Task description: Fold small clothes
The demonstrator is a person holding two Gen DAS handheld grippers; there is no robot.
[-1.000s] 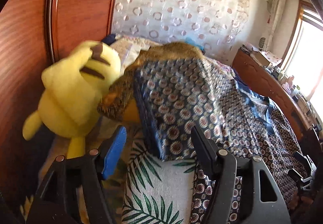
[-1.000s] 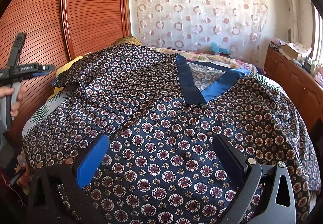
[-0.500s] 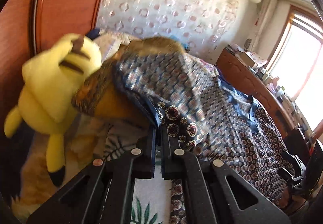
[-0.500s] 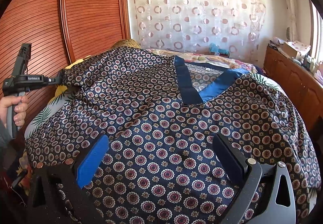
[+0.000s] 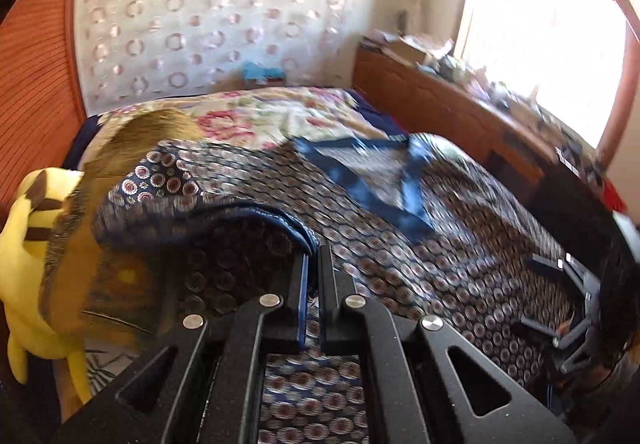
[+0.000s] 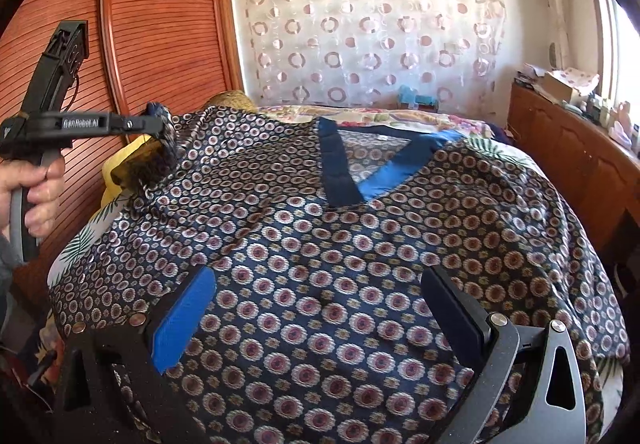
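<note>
A navy shirt with round medallions and a blue V-neck lies spread on the bed; it also fills the middle of the left wrist view. My left gripper is shut on the shirt's left sleeve edge, and the folded cloth arches up from its tips. In the right wrist view the left gripper holds that bunched edge in the air above the shirt's far left side, with a hand on its handle. My right gripper hangs open over the shirt's near part with nothing between its fingers. It also shows small in the left wrist view.
A yellow plush toy and a brown furry cushion sit at the bed's left, against a wooden slatted wardrobe. A floral bedspread lies beyond the shirt. A wooden cabinet with clutter runs along the right.
My left gripper closed on the shirt's left edge, then lifted it and carried it rightwards over the shirt. The right gripper stayed open, about where it was.
</note>
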